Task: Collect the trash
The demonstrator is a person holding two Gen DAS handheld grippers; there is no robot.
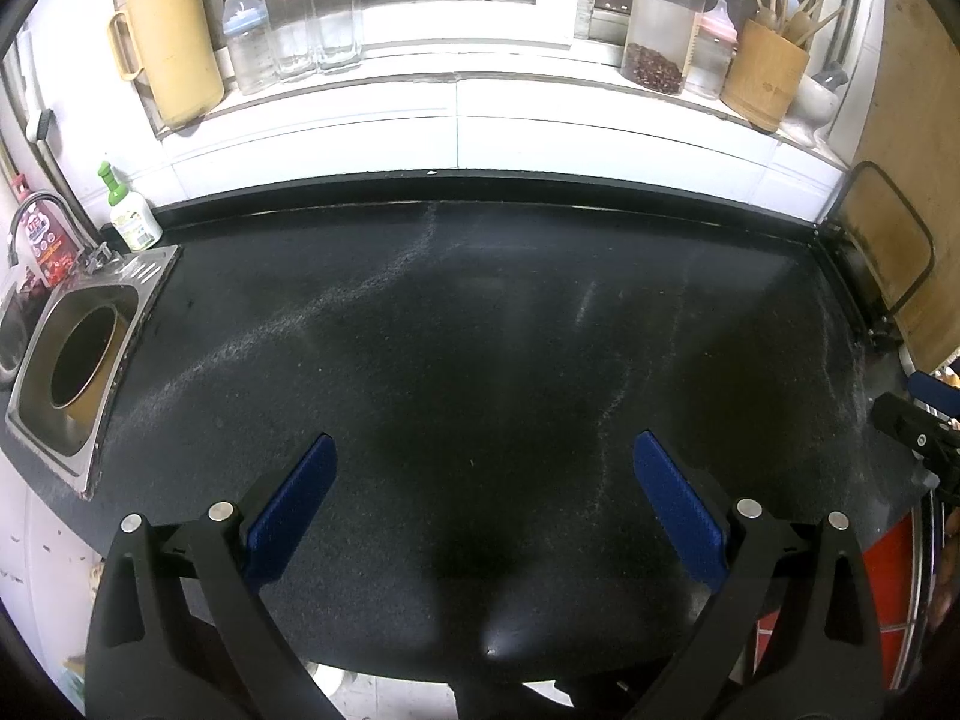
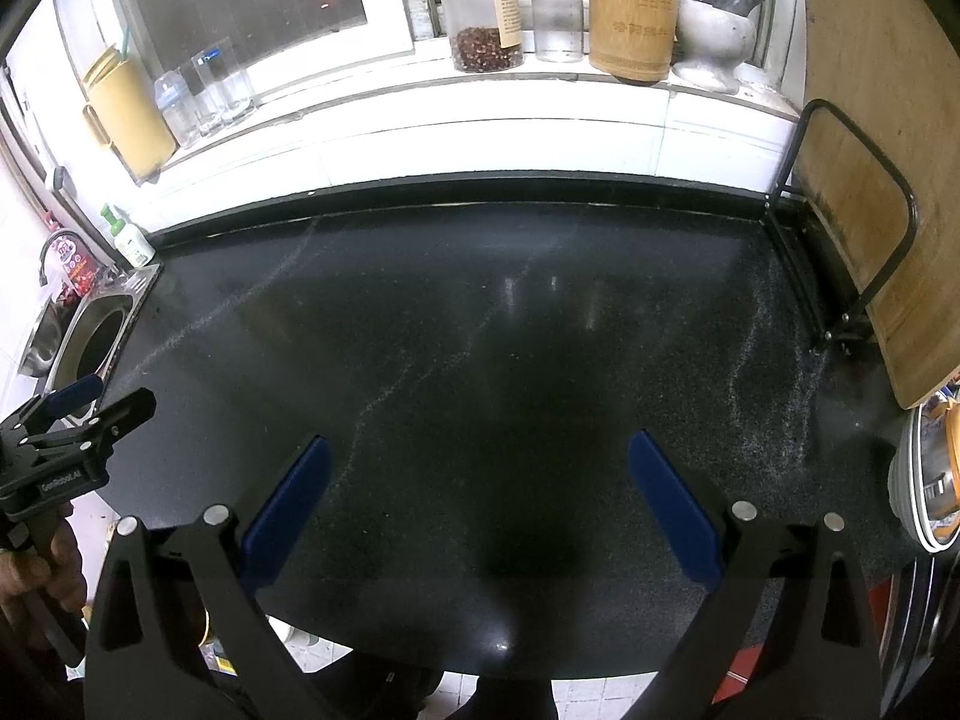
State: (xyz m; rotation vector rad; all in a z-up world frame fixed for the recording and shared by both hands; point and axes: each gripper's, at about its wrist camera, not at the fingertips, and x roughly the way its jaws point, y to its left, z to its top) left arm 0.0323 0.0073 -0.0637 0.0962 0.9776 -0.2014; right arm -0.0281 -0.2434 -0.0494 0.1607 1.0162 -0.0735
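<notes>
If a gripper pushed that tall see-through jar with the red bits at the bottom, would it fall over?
The tall clear jar probably tips easily: it is tall, narrow and mostly empty. It looks smooth, so likely slippery. It may break falling off the white windowsill.

Worktop (image 1: 480,324): black, finely speckled, crossed by pale grey streaks. Wall tiles (image 1: 456,120) behind its rear edge: white. Both grippers: black frames with blue finger pads (image 1: 294,504). At the worktop's left edge, the sink (image 1: 138,288) is bare silver metal around a dark round opening. At the rear left corner, the soap bottle (image 1: 135,219) is white with a green pump. On the sill: jug (image 1: 171,42) pale yellow; one baby bottle (image 1: 246,42) clear with a blue collar; the other baby bottle (image 2: 558,6) clear with a pink collar; jar (image 2: 483,6) clear, holding dark red-brown contents; utensil holder (image 2: 630,18) tan. At the right edge, the cutting board (image 2: 870,138) is light brown in a black wire rack (image 2: 852,240).
</notes>
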